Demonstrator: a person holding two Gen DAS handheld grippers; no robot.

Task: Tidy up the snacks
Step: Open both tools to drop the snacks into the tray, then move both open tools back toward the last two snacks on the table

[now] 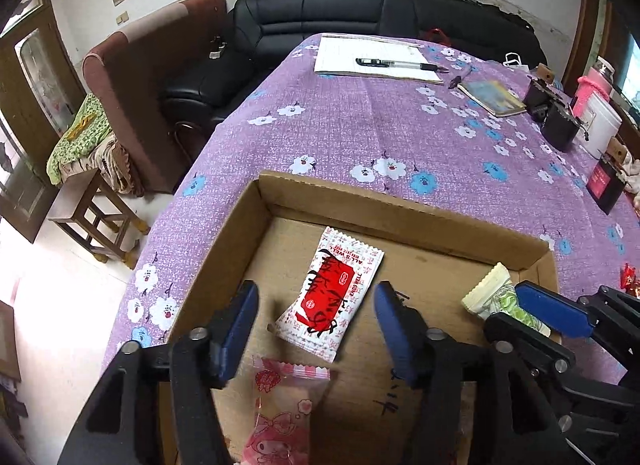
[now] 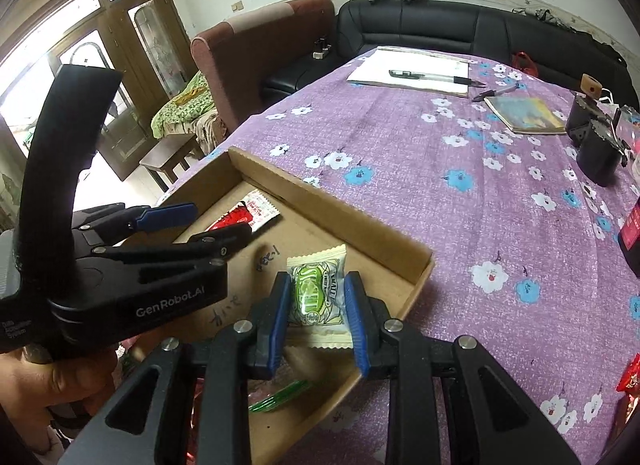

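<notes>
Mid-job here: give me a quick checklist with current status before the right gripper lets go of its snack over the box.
1. Right gripper shut on the green snack: ok.
2. Green snack over the box, inside its right wall: ok.
3. Left gripper open, nothing held: ok.
4. Red snack lying flat in the box, free of the left pads: ok.
5. Pink snack in the box near the front: ok.
6. Green snack's height above the box floor: cannot tell.
</notes>
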